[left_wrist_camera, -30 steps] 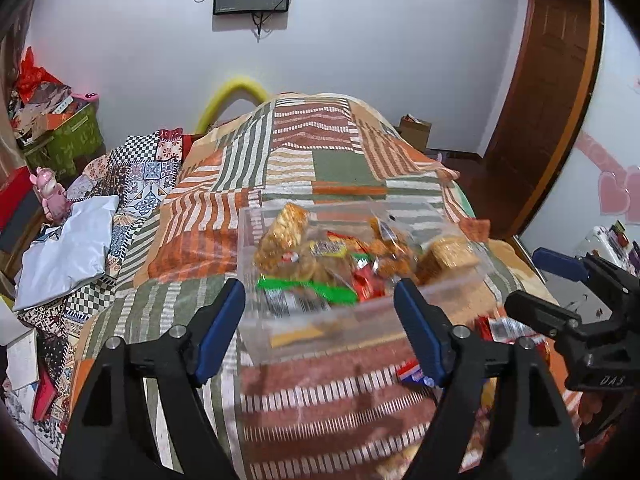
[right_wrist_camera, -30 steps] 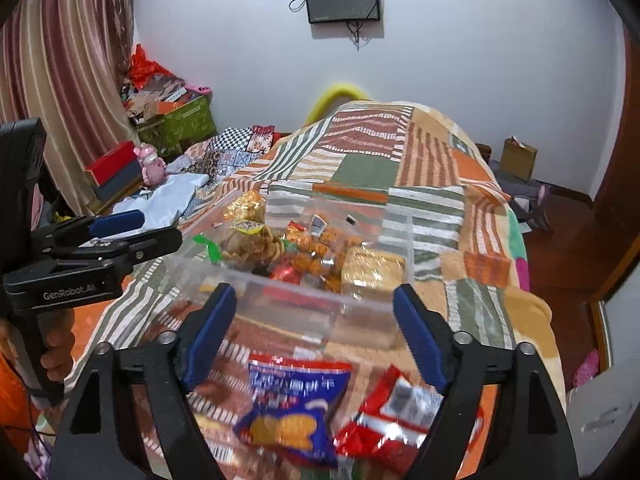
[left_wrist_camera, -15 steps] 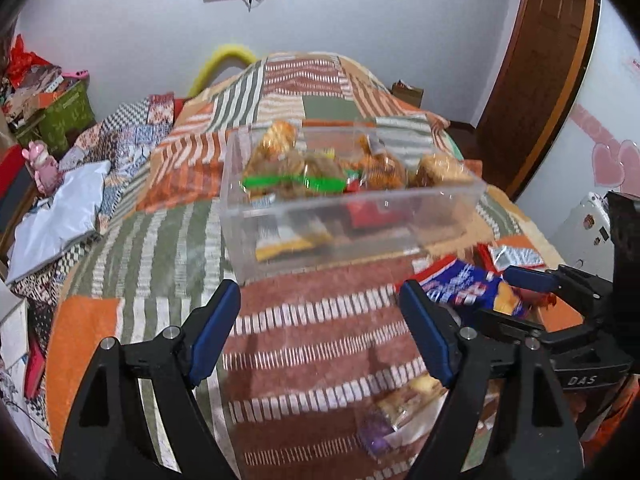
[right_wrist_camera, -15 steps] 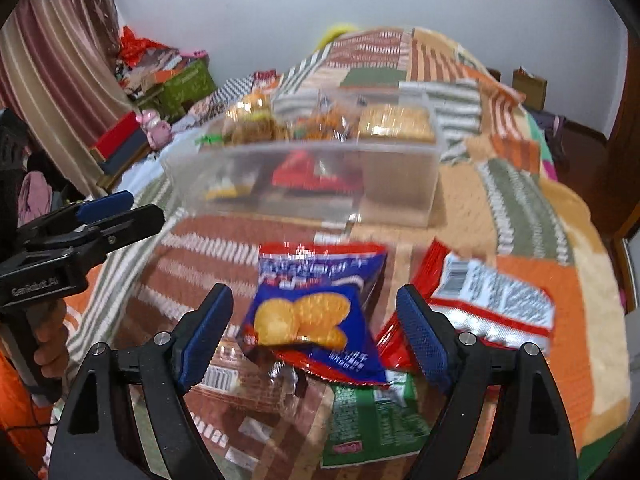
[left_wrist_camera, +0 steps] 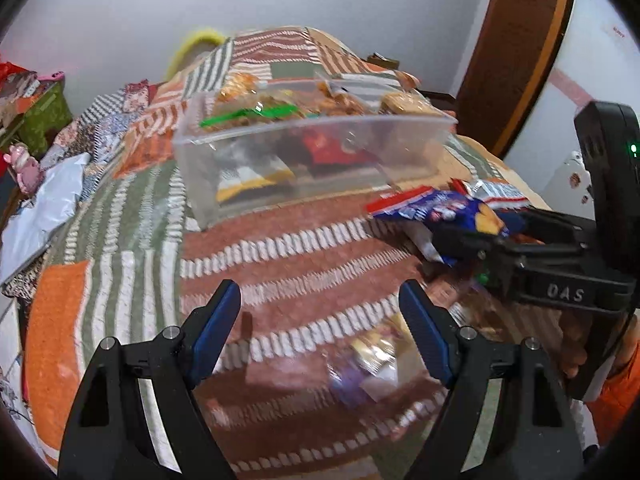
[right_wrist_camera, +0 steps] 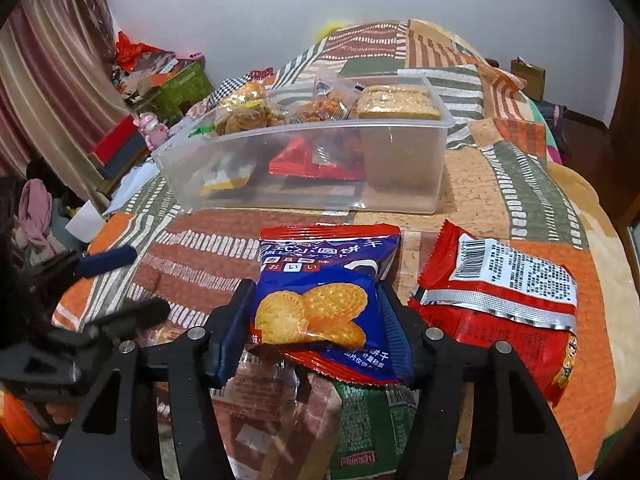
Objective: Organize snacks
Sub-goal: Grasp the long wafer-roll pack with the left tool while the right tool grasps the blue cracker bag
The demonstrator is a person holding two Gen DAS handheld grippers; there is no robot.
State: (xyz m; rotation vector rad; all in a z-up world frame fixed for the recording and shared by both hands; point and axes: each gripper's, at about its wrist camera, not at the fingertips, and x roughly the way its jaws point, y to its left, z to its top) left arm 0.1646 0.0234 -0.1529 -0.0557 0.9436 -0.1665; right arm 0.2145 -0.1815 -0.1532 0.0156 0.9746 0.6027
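A clear plastic box (right_wrist_camera: 304, 168) holding several snack packs stands on the patchwork blanket; it also shows in the left wrist view (left_wrist_camera: 312, 160). My right gripper (right_wrist_camera: 316, 332) is shut on a blue biscuit pack (right_wrist_camera: 320, 304), with the pack held between the pads in front of the box; the pack also shows in the left wrist view (left_wrist_camera: 440, 210). A red pack (right_wrist_camera: 508, 304) lies to its right and a green pack (right_wrist_camera: 368, 424) under it. My left gripper (left_wrist_camera: 320, 332) is open and empty above the blanket, with a blurred small pack (left_wrist_camera: 368, 368) below it.
The bed's blanket (left_wrist_camera: 120, 280) falls away at the left, where white cloth (left_wrist_camera: 44, 212) and boxes lie. A wooden door (left_wrist_camera: 516, 52) is at the right. Curtains (right_wrist_camera: 44, 80) and clutter stand left of the bed.
My right gripper has come down and closed on the blue biscuit pack. My left gripper has dropped lower and nearer the blanket, still open.
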